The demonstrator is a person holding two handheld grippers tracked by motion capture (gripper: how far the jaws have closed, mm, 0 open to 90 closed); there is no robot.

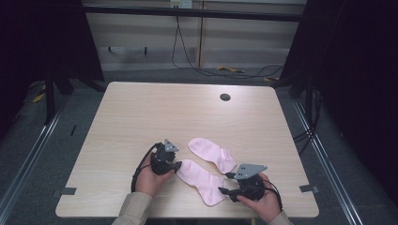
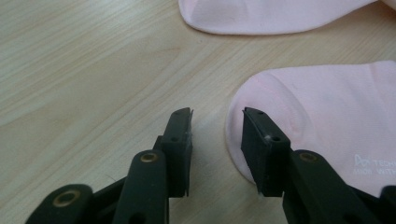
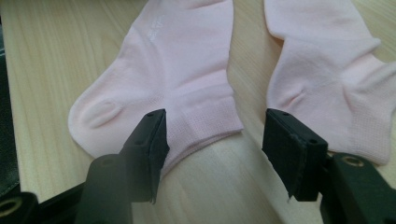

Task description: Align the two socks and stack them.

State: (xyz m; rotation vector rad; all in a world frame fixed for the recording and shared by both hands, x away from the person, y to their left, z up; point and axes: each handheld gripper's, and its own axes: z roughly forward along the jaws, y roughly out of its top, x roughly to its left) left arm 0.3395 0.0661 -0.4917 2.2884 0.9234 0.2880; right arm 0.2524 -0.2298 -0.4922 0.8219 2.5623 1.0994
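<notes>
Two pink socks lie flat on the wooden tabletop (image 1: 141, 112) — the near sock (image 1: 201, 180) between the two hands, the far sock (image 1: 213, 153) just beyond it. The left tool (image 2: 217, 115) sits at the near sock's toe with its jaws narrowly parted, one over the fabric's edge, not pinching it. The right tool (image 3: 215, 122) stands wide at that sock's cuff — nothing gripped.

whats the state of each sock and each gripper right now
near sock: flat on the table, not gripped
far sock: flat on the table, untouched
left gripper: open, at the near sock's toe
right gripper: open, at the near sock's cuff
</notes>
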